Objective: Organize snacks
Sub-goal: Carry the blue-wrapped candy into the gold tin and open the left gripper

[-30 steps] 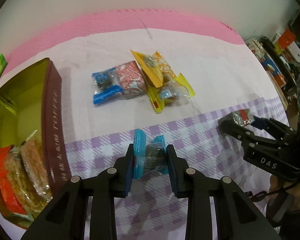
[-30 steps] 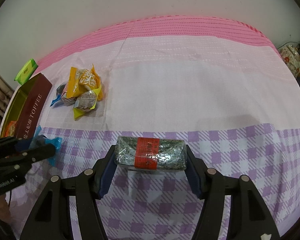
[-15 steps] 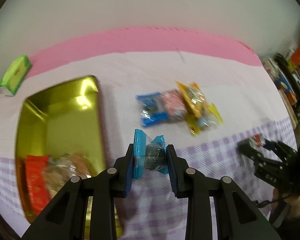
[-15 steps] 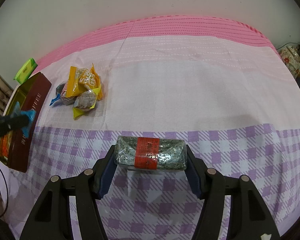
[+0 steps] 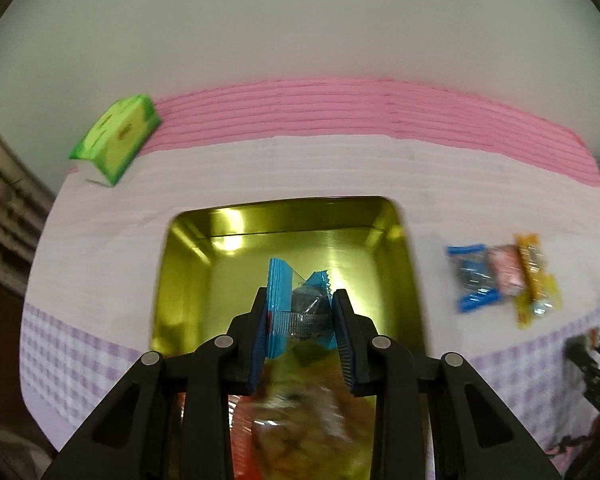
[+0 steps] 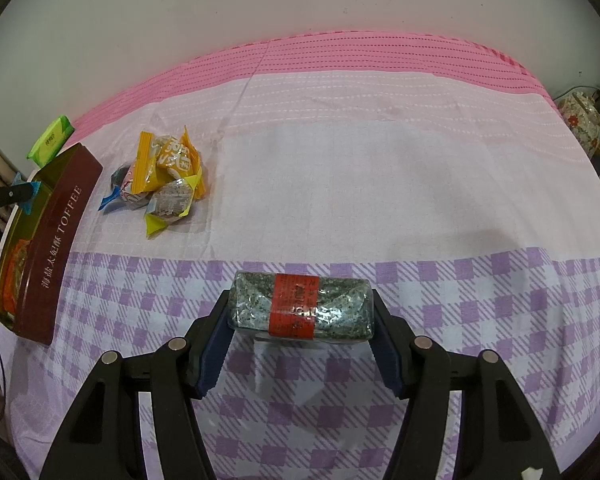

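Note:
In the left wrist view my left gripper (image 5: 300, 320) is shut on a small blue-wrapped candy (image 5: 296, 304) and hangs over the open gold-lined toffee tin (image 5: 188, 248). Orange and clear snack packs (image 5: 300, 420) lie in the tin's near end, blurred. The right wrist view has my right gripper (image 6: 302, 312) shut on a silvery snack bar with a red band (image 6: 300, 310), held above the purple-checked cloth. The same tin (image 6: 56, 240) stands at the far left there, with the left gripper's tip over it.
A pile of blue, pink and yellow wrapped snacks (image 6: 164, 176) lies on the pale cloth right of the tin (image 5: 504, 284). A green packet (image 5: 116, 136) sits at the table's back left corner, near the wall. Cluttered shelves (image 6: 584, 128) stand past the right edge.
My left gripper has swung left with the blue candy, from above the checked cloth to over the tin. The right gripper and its bar have stayed still.

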### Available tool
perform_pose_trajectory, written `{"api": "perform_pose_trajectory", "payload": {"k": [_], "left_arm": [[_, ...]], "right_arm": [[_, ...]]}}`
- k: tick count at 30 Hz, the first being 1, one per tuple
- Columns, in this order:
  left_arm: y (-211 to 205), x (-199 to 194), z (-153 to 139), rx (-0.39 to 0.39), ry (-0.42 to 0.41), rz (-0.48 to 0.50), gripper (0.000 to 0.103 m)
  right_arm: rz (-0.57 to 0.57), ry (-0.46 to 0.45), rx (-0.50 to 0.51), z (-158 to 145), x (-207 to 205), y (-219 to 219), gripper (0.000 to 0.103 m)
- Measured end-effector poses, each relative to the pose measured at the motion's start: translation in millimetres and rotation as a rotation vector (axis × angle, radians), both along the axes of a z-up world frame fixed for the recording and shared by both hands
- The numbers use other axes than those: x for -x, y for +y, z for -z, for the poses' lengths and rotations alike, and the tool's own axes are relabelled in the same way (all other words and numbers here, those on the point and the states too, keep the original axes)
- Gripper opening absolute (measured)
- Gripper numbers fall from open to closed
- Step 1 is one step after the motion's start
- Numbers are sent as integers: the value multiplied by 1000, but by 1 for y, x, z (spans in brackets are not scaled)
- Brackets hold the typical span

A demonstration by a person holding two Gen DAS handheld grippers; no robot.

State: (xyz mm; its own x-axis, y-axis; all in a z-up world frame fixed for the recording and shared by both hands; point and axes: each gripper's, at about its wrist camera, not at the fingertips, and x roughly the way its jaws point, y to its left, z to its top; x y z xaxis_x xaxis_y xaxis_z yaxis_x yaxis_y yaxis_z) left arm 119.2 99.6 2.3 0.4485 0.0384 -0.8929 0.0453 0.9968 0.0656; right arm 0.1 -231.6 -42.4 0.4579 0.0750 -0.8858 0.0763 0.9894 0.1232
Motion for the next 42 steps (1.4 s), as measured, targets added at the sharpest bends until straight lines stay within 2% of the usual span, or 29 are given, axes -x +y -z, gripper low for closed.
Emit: {"api": "perform_pose_trajectory", "payload": {"k": [8, 22, 35, 42], "left_arm": [[29, -21, 28, -56, 55, -43, 31], [38, -31, 52, -87, 109, -48, 32], [42, -35, 52, -66, 133, -60, 34], [45, -29, 48, -64, 126, -55, 43]], "right_arm": [[5, 8, 10, 1, 0, 0, 60], [18, 22, 38, 2, -2, 3, 60], [24, 32, 57, 2, -3, 6, 60], [23, 38, 65, 2, -3, 6, 60]]}}
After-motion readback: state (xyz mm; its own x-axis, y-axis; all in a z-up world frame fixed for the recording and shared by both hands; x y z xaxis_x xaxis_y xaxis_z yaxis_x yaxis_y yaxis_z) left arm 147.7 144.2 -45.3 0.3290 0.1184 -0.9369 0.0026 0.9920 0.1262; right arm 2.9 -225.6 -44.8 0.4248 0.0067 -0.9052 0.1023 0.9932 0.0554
